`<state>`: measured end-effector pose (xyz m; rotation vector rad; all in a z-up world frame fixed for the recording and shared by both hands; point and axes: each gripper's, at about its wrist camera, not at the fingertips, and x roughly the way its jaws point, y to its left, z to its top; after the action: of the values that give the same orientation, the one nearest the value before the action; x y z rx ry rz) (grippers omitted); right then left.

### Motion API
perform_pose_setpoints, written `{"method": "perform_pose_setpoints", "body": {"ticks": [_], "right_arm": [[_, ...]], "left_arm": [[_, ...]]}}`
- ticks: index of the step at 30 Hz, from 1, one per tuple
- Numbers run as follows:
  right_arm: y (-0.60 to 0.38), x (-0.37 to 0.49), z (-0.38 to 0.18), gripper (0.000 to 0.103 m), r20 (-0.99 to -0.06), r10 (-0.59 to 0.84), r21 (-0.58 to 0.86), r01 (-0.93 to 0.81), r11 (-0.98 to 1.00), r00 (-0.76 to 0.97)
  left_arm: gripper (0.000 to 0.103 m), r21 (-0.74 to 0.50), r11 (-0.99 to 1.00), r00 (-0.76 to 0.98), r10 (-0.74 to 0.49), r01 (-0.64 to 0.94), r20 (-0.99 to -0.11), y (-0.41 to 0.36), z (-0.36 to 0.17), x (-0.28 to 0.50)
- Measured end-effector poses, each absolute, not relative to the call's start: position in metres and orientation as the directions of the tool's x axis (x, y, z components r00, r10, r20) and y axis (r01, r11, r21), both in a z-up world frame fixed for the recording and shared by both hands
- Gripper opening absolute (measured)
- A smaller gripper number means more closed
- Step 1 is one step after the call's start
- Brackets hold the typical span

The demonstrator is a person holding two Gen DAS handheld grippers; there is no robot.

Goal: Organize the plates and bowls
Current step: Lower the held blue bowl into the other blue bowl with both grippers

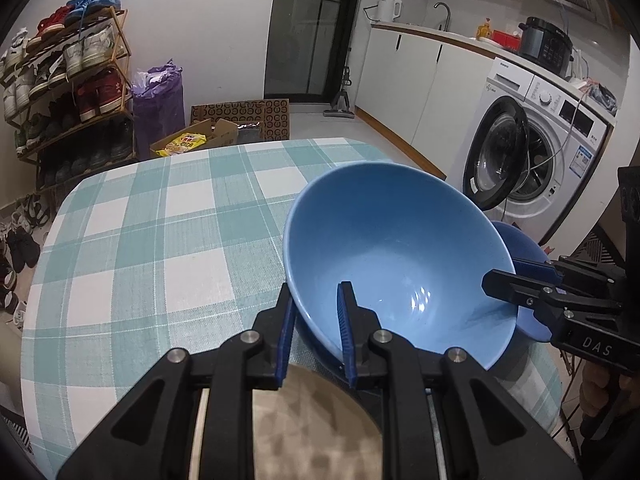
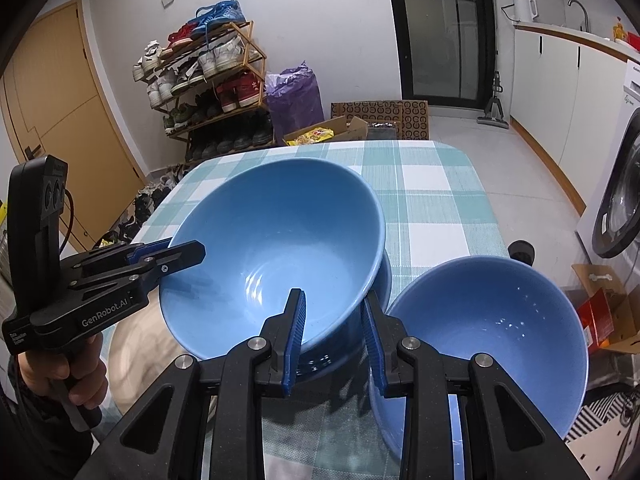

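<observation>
A large light-blue bowl (image 1: 400,256) (image 2: 276,248) is tilted above the checked table. My left gripper (image 1: 316,320) is shut on its near-left rim, one finger inside and one outside. My right gripper (image 2: 334,336) straddles its opposite rim, one pad inside, one outside; in the left wrist view it (image 1: 504,280) reaches in from the right. Whether it presses the rim is unclear. The bowl seems to rest in a darker blue bowl (image 2: 372,296) beneath. A second light-blue bowl (image 2: 488,340) sits at the right. A beige plate (image 1: 312,428) lies under my left gripper.
The table with a teal and white checked cloth (image 1: 160,216) stretches away ahead. Beyond it stand a shoe rack (image 1: 68,80), a purple bag (image 1: 158,100), cardboard boxes (image 1: 200,142) and a washing machine (image 1: 532,152) with its door open.
</observation>
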<state>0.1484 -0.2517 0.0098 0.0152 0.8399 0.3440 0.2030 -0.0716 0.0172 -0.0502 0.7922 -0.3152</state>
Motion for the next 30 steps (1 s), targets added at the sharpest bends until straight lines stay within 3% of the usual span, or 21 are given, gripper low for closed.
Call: {"method": "perform_pose_setpoints", "body": {"ticks": [23, 30], "right_arm": [[-0.238, 0.149, -0.008, 0.032, -0.750, 0.225, 0.051, -0.285, 0.957, 0.622], [-0.237, 0.148, -0.011, 0.033, -0.755, 0.217, 0.036, -0.292, 0.956, 0.618]], "left_arm": [[0.020, -0.087, 0.960, 0.644, -0.245, 0.267, -0.724, -0.081, 0.003, 0.207], [0.027, -0.075, 0.959, 0.644, -0.240, 0.273, -0.726, -0.083, 0.002, 0.206]]}}
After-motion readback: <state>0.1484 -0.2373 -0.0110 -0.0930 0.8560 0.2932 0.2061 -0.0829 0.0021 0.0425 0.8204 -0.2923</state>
